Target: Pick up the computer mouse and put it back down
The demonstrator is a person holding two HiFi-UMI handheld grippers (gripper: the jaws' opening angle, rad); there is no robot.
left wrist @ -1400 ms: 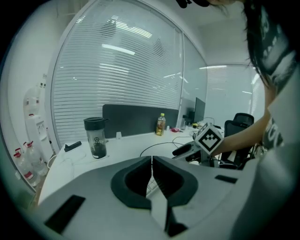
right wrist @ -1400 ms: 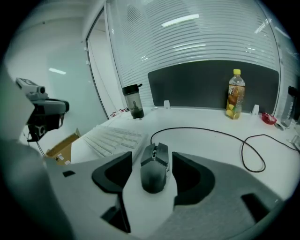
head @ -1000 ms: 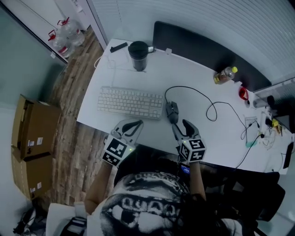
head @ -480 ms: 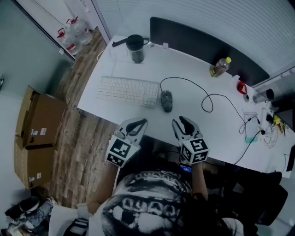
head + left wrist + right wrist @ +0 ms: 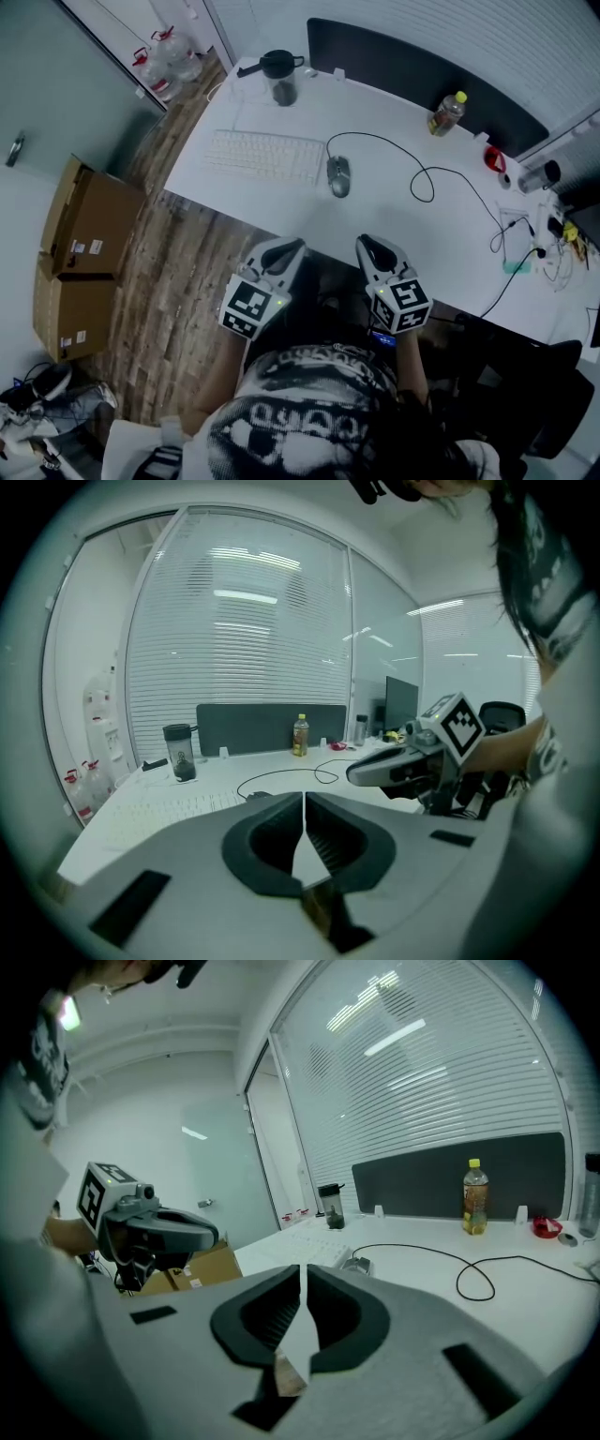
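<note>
From the head view, the computer mouse (image 5: 338,174) lies on the white tabletop (image 5: 394,225), just beside the right end of the keyboard (image 5: 267,155), with its black cable (image 5: 422,183) looping away toward the far right. Both tools are held off the near edge of the tabletop, well apart from the mouse: the left tool (image 5: 286,246) over the wooden floor side, the right tool (image 5: 370,242) beside it. This view alone shows the cardboard boxes (image 5: 89,220) stacked on the floor at the left and the water jugs (image 5: 169,61) by the glass wall. The left gripper view shows that tool's jaws pressed together with only a thin slit between them and nothing in it. Only a sliver of the mouse peeks over the tool's body there, while a dark monitor (image 5: 401,705) stands at the far right of the tabletop, which the other views do not make clear. The right gripper view shows its jaws have just been closing and now meet at the tips, empty; past them the mouse is plainly seen on the tabletop. A dark tumbler (image 5: 330,1206) and a yellow-capped bottle (image 5: 475,1197) stand before the dark partition (image 5: 525,1171) under the window blinds (image 5: 422,1072).
</note>
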